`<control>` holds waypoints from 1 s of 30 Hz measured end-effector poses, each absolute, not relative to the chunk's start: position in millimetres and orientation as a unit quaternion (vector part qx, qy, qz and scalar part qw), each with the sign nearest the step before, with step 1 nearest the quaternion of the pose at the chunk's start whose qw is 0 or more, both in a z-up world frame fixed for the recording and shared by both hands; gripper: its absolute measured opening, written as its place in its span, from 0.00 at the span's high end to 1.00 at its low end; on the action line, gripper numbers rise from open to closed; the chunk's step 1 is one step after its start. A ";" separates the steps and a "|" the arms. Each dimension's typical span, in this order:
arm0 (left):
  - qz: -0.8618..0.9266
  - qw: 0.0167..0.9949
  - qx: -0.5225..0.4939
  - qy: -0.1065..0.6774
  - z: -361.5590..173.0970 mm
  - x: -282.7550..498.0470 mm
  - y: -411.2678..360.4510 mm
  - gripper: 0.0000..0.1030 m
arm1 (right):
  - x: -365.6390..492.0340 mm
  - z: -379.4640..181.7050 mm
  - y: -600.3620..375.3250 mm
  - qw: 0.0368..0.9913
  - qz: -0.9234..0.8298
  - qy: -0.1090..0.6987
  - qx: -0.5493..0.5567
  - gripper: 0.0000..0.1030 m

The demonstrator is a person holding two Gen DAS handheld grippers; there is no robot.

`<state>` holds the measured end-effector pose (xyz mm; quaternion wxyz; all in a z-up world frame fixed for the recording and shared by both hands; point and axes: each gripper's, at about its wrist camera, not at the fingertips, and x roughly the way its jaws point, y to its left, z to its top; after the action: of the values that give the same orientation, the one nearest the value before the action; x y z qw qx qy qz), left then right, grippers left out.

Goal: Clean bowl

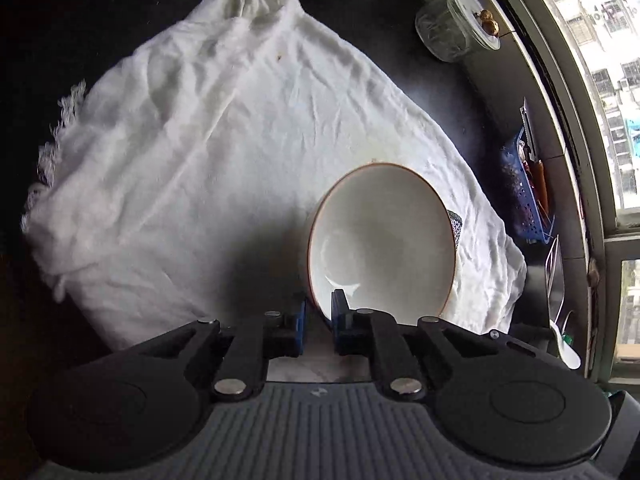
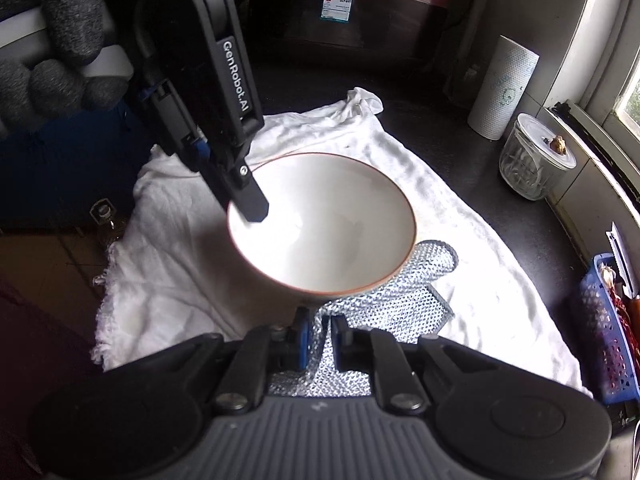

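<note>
A white bowl with a thin brown rim stands on a white cloth. My left gripper straddles the bowl's near rim, one finger inside and one outside, with a sliver of room beside the inner pad. In the right wrist view the bowl fills the centre and the left gripper reaches down over its left rim, held by a gloved hand. My right gripper is shut on a silver mesh scouring cloth, which runs from the jaws to under the bowl's right side; a corner of the scouring cloth peeks out behind the bowl.
The white cloth lies on a dark counter. A lidded glass jar and a paper towel roll stand at the back right. A blue basket sits by the window sill, and a dark red appliance is behind.
</note>
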<state>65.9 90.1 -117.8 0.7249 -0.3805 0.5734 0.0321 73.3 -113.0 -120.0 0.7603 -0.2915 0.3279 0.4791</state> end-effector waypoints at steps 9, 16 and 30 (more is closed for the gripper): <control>0.015 0.767 -0.303 0.566 -107.5 70.2 78.4 0.79 | 68.1 -119.3 -114.9 0.759 0.483 0.322 -0.294 0.89; 0.001 0.791 -0.235 0.565 -99.7 96.3 93.7 0.78 | 84.9 -115.3 -125.6 0.770 0.463 0.319 -0.300 0.89; 0.003 0.772 -0.281 0.570 -110.2 83.2 97.7 0.91 | 79.0 -117.9 -116.2 0.761 0.479 0.313 -0.306 0.88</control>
<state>83.2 97.7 -110.2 0.7721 -0.2808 0.5701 0.0028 79.0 -116.2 -117.9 0.7611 -0.3057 0.3131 0.4787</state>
